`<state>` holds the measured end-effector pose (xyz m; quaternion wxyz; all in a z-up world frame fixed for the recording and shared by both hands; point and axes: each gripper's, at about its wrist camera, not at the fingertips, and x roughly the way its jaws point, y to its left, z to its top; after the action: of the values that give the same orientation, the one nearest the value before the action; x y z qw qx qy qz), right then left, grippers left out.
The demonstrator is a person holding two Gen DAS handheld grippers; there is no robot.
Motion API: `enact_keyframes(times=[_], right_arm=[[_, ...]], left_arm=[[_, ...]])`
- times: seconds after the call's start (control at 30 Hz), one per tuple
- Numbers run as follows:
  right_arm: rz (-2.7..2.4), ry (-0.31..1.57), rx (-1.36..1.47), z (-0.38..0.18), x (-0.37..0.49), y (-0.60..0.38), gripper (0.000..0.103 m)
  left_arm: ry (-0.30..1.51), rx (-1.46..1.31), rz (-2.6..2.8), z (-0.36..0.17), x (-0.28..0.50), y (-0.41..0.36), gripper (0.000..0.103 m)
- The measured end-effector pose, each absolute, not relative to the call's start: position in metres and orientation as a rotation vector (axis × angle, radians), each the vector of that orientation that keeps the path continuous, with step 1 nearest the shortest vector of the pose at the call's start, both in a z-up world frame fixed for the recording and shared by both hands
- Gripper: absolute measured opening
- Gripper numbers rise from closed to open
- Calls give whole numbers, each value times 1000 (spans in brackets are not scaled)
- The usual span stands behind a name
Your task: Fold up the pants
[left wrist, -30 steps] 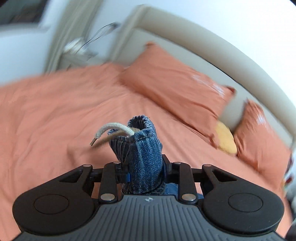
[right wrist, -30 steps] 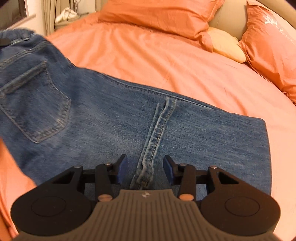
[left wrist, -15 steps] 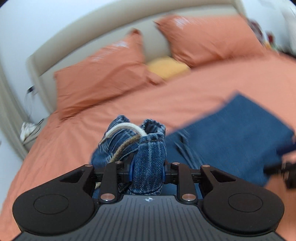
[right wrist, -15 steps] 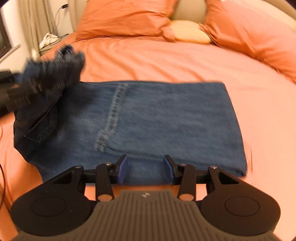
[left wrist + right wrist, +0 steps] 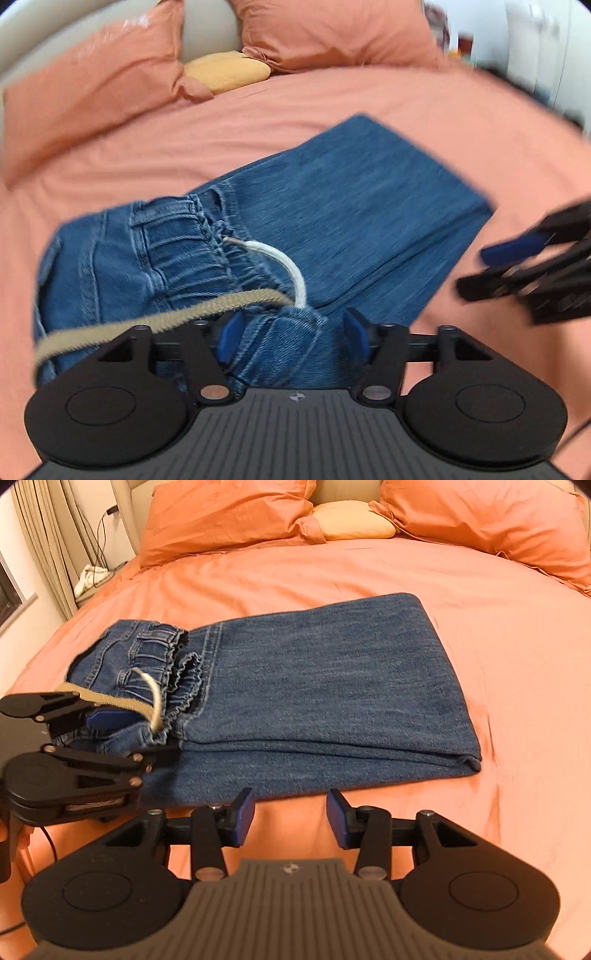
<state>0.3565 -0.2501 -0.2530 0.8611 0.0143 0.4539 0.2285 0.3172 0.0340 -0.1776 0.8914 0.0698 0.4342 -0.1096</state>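
Blue denim pants [image 5: 332, 686] are lying folded in layers on the orange bedsheet [image 5: 517, 738], mid-bed, w/ the folded edge facing the near edge and the elastic waistband bunched at the left end. Left gripper [image 5: 291, 338] is sitting over that waistband; its jaws are opening, denim between them but the right pad standing clear of it. A beige drawstring [image 5: 166, 317] is trailing across its left finger. Right gripper [image 5: 290, 818] is hovering over bare sheet just off the pants' near edge, jaws partway apart, nothing in them. Orange pillows [image 5: 229, 513] are sitting along the headboard.
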Motion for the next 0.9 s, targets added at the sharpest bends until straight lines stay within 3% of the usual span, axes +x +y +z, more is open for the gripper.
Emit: enact_keyframes(times=[0.17,0.5,0.63,0.67,0.73,0.9], right_arm=[[526,942,107,-248,362,-240,40],[654,952,299,-227,404,-196,37],[705,992,349,-230,426,-165,37],[714,1008,370,-234,433,-158,37],[721,1034,390,-242,444,-144,37],[698,1098,416,-266,463,-119,37]], left_arm=[[914,-94,-306,-150,302,71,73],[896,-105,-131,-118,302,149,71],[928,-162,-85,-124,303,184,63],[938,-178,-84,-127,305,191,55],[968,-203,-95,-135,303,200,50],[975,-283,-136,-148,290,214,50]])
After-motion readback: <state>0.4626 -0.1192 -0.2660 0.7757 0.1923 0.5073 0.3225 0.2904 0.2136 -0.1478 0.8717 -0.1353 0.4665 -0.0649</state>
